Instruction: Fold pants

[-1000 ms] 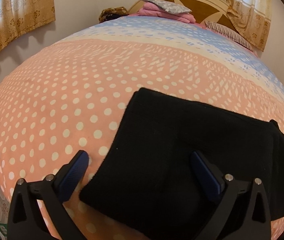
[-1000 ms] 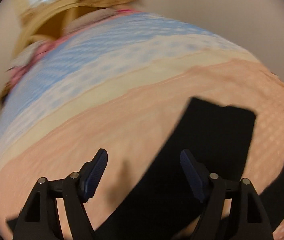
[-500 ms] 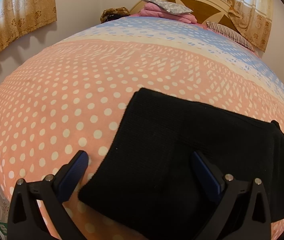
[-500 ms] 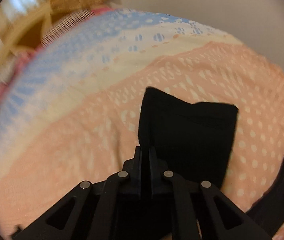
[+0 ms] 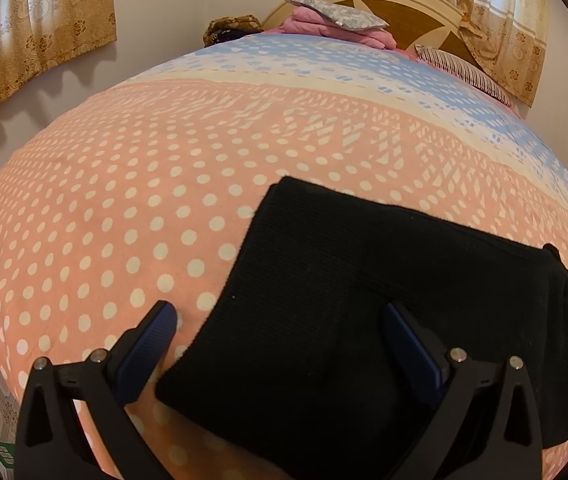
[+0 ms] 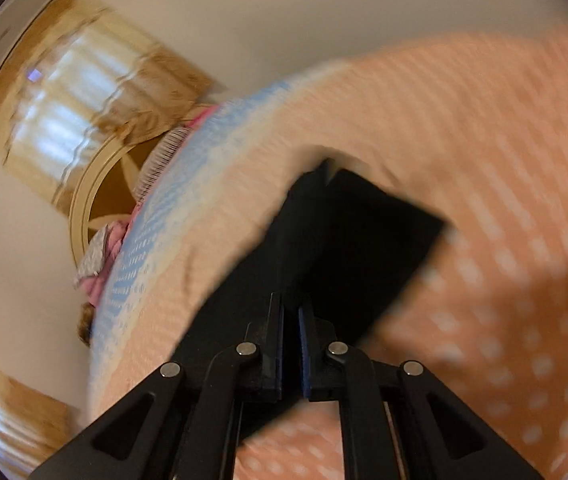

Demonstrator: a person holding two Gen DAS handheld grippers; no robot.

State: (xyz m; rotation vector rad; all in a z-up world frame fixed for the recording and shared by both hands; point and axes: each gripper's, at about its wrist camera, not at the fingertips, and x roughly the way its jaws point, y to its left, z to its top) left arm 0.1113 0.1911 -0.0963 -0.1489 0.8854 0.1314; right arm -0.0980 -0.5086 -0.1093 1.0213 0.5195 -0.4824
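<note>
Nearest in the left wrist view, the left gripper (image 5: 280, 334) hangs with its blue-padded fingers spread wide and gripping nothing; one finger (image 5: 146, 350) sits over the bedspread, the other over the cloth. Between and beyond them lie the black knitted pants (image 5: 364, 300), folded into a flat block on the peach, white-dotted bedspread (image 5: 124, 200), with a thinner layer trailing off at the right edge. In the blurred right wrist view, the right gripper (image 6: 291, 334) has its fingers pressed together on an edge of the pants (image 6: 364, 240), and the cloth rises from the bed as a raised flap. Farther off, the bedspread turns cream and blue, then come a pink bundle (image 5: 340, 24), a curved wooden headboard (image 5: 404, 4) and golden curtains (image 5: 44, 24).
</note>
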